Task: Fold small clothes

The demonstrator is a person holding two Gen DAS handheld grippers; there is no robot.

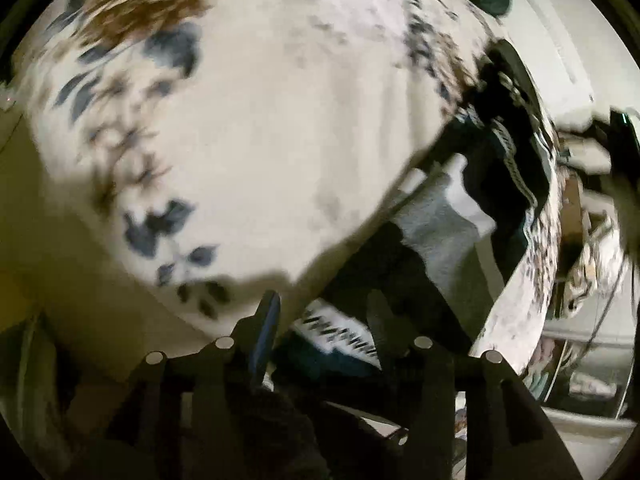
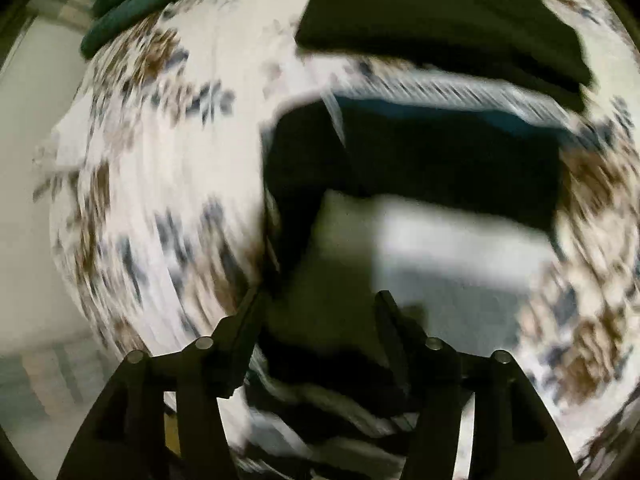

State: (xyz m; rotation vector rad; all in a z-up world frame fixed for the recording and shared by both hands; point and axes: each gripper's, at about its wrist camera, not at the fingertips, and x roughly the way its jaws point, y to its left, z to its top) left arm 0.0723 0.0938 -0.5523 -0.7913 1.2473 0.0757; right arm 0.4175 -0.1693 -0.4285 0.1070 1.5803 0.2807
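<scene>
Both views are motion-blurred. A dark garment with a black-and-white striped band [image 1: 340,336] and a grey and white inner patch [image 1: 444,220] lies on a white bedsheet with blue and brown flowers [image 1: 240,140]. My left gripper [image 1: 324,308] is open just above the garment's striped edge. In the right wrist view the same dark garment [image 2: 440,160] with its striped band [image 2: 440,88] and grey patch [image 2: 440,248] fills the middle. My right gripper [image 2: 320,304] is open over its near edge, holding nothing.
A folded dark cloth [image 2: 440,20] lies beyond the garment. A dark green cloth [image 2: 132,4] sits at the far left edge of the floral sheet [image 2: 140,200]. Cluttered room items [image 1: 584,240] show past the bed edge on the right.
</scene>
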